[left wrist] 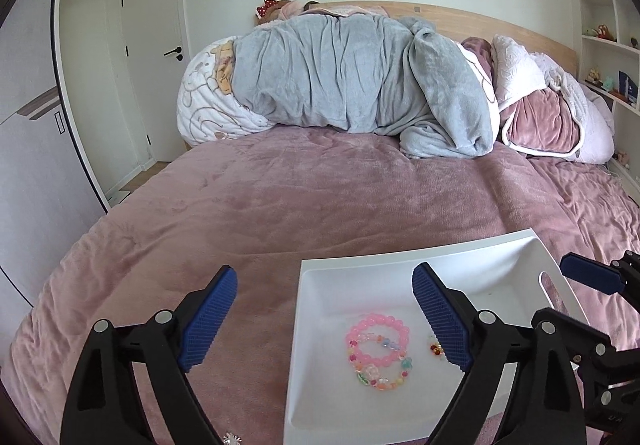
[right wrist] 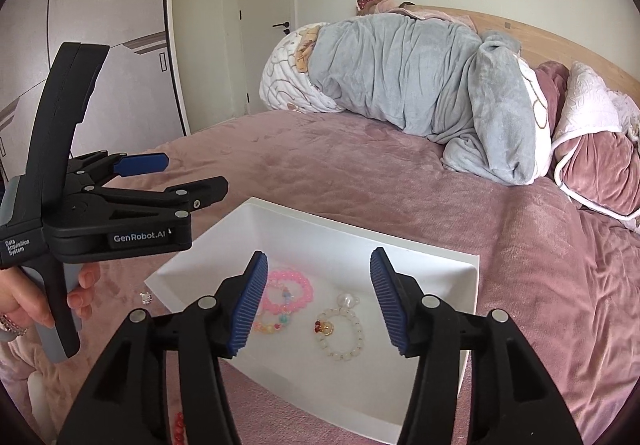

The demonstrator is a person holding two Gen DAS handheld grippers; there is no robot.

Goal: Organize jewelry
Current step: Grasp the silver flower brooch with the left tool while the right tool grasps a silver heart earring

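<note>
We are gathering bracelets in the white tray (right wrist: 460,265) on the bed's near edge: pink beaded bracelet (right wrist: 290,287), pearl bracelet (right wrist: 340,329). Both grippers, left gripper (left wrist: 324,319) and right gripper (right wrist: 318,301), are hanging open and empty above it.

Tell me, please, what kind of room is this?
Most likely a bedroom, perhaps a child's: a bed with a pink cover, a heap of pillows and blankets at the wooden headboard, and shelves with soft toys.
</note>
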